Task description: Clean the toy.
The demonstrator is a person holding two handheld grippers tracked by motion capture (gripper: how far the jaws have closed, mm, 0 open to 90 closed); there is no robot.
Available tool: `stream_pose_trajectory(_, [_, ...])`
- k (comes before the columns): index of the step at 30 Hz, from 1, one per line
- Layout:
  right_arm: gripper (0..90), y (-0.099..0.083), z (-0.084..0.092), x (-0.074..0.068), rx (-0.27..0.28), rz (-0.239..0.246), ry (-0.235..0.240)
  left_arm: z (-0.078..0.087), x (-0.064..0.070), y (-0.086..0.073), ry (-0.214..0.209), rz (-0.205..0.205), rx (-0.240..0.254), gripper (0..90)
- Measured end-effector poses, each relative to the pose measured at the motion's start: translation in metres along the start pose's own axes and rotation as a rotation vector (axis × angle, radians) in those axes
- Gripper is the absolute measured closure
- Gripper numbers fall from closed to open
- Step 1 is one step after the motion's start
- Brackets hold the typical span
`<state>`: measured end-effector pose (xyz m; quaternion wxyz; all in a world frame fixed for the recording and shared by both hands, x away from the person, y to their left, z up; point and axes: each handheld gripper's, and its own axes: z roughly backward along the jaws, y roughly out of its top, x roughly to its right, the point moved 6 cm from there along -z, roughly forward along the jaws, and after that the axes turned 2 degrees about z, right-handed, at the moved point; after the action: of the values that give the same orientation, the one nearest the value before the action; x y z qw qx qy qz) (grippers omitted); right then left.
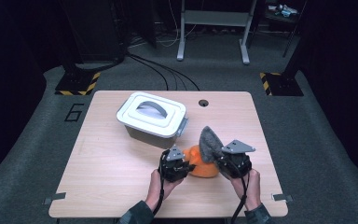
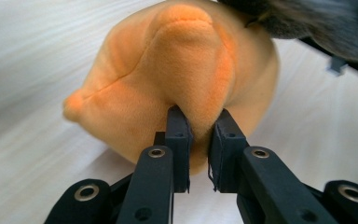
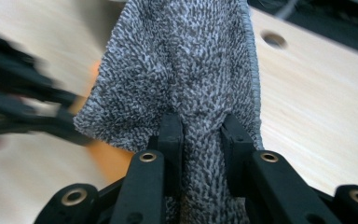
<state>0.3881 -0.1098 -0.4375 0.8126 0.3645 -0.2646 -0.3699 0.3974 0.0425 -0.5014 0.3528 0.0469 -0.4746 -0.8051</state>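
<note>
Left gripper view shows the orange plush toy (image 2: 182,74) on the table (image 1: 107,158), pinched by the left gripper (image 2: 199,140), while the right gripper (image 3: 200,135) just beside clamps the grey cloth (image 3: 186,70), near the lidded white bin (image 1: 151,116).

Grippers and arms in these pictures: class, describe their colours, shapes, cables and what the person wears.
Both are black, blocky units. The left claw and right claw each have two flat black fingers on arms with round metal rivets. A grey three-cornered plate tops the right gripper, a smaller one the left. A black cable trails from each. The sleeves are dark grey-green.
</note>
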Motion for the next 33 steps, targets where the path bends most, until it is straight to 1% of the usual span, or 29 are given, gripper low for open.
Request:
stream_pose_trajectory(2, [73.7, 0.005, 0.001, -0.017, -0.019, 0.055, 0.022, 0.001, 0.002, 0.000, 0.011, -0.007, -0.004, 79.6])
stream_pose_trajectory(3, [73.8, 0.004, -0.004, -0.022, -0.044, 0.073, 0.015, 0.001, 0.000, -0.001, 0.012, -0.006, -0.009, 79.6])
stream_pose_trajectory(4, [73.8, 0.001, -0.011, -0.025, -0.081, 0.075, -0.017, 0.000, -0.002, -0.002, 0.020, -0.008, -0.014, 79.5])
stream_pose_trajectory(5, [73.9, -0.004, -0.019, -0.023, -0.113, 0.099, -0.024, -0.002, -0.004, -0.004, 0.022, 0.004, -0.018, 79.5])
stream_pose_trajectory(6, [74.0, -0.008, -0.026, -0.020, -0.102, 0.069, -0.003, -0.003, -0.007, -0.006, 0.016, 0.003, -0.022, 79.6])
stream_pose_trajectory(7, [74.0, -0.011, -0.029, -0.014, -0.105, 0.048, 0.013, -0.003, -0.009, -0.007, 0.013, 0.013, -0.008, 79.5])
stream_pose_trajectory(8, [74.0, -0.014, -0.032, -0.009, -0.108, 0.020, 0.009, -0.004, -0.009, -0.007, 0.013, 0.021, -0.005, 79.6])
stream_pose_trajectory(9, [74.0, -0.016, -0.034, -0.003, -0.104, -0.004, 0.009, -0.004, -0.010, -0.007, 0.014, 0.011, -0.002, 79.5])
stream_pose_trajectory(11, [73.9, -0.021, -0.035, 0.007, -0.115, -0.032, -0.015, -0.004, -0.009, -0.006, 0.013, 0.013, -0.001, 79.5])
stream_pose_trajectory(12, [73.9, -0.024, -0.034, 0.012, -0.116, -0.042, -0.019, -0.004, -0.009, -0.006, 0.019, 0.000, -0.001, 79.4])
stream_pose_trajectory(14, [73.8, -0.032, -0.034, 0.023, -0.132, -0.064, -0.058, -0.004, -0.011, -0.007, 0.022, -0.006, -0.004, 79.4])
stream_pose_trajectory(15, [73.8, -0.036, -0.035, 0.028, -0.134, -0.081, -0.060, -0.004, -0.011, -0.008, 0.021, 0.001, 0.005, 79.3])
stream_pose_trajectory(16, [73.8, -0.041, -0.037, 0.033, -0.144, -0.096, -0.079, -0.004, -0.011, -0.008, 0.017, 0.001, 0.003, 79.2])
stream_pose_trajectory(17, [73.8, -0.046, -0.039, 0.036, -0.148, -0.118, -0.081, -0.004, -0.011, -0.008, 0.024, -0.007, 0.003, 78.9])
stream_pose_trajectory(18, [73.8, -0.048, -0.040, 0.037, -0.139, -0.135, -0.055, -0.004, -0.011, -0.009, 0.032, -0.024, -0.001, 77.4])
stream_pose_trajectory(19, [73.8, -0.051, -0.042, 0.037, -0.137, -0.156, -0.042, -0.004, -0.010, -0.009, 0.037, -0.034, -0.007, 73.6])
stream_pose_trajectory(20, [73.8, -0.052, -0.043, 0.036, -0.138, -0.145, -0.036, -0.004, -0.008, -0.008, 0.061, -0.064, -0.010, 67.2])
stream_pose_trajectory(21, [73.8, -0.050, -0.043, 0.035, -0.135, -0.148, -0.036, -0.003, -0.006, -0.006, 0.107, -0.118, -0.009, 58.8])
stream_pose_trajectory(22, [73.9, -0.049, -0.043, 0.034, -0.134, -0.144, -0.044, -0.003, -0.004, -0.004, 0.142, -0.156, -0.011, 49.9])
stream_pose_trajectory(23, [73.9, -0.048, -0.043, 0.034, -0.130, -0.134, -0.049, -0.004, -0.002, -0.003, 0.164, -0.180, -0.008, 42.5])
stream_pose_trajectory(24, [73.9, -0.048, -0.044, 0.033, -0.127, -0.131, -0.050, -0.005, -0.002, -0.002, 0.183, -0.207, -0.018, 37.2])
stream_pose_trajectory(25, [73.9, -0.047, -0.045, 0.033, -0.126, -0.135, -0.050, -0.008, -0.002, -0.002, 0.183, -0.220, -0.021, 37.1])
stream_pose_trajectory(26, [73.9, -0.047, -0.045, 0.033, -0.126, -0.131, -0.055, -0.010, -0.002, -0.001, 0.162, -0.228, -0.021, 41.3])
stream_pose_trajectory(27, [73.9, -0.046, -0.044, 0.033, -0.125, -0.129, -0.057, -0.012, -0.002, -0.001, 0.154, -0.222, -0.011, 48.0])
stream_pose_trajectory(28, [73.8, -0.046, -0.044, 0.033, -0.124, -0.134, -0.061, -0.013, -0.003, -0.001, 0.133, -0.207, -0.014, 55.7])
stream_pose_trajectory(29, [73.8, -0.046, -0.043, 0.033, -0.120, -0.139, -0.064, -0.013, -0.004, -0.001, 0.120, -0.187, 0.000, 63.6])
stream_pose_trajectory(30, [73.9, -0.046, -0.042, 0.035, -0.111, -0.129, -0.069, -0.012, -0.005, 0.000, 0.120, -0.178, 0.005, 69.5])
stream_pose_trajectory(32, [73.9, -0.043, -0.039, 0.034, -0.100, -0.134, -0.068, -0.010, -0.005, 0.001, 0.107, -0.122, 0.032, 74.8])
stream_pose_trajectory(33, [74.0, -0.041, -0.036, 0.033, -0.102, -0.117, -0.077, -0.009, -0.004, 0.002, 0.098, -0.107, 0.032, 76.8])
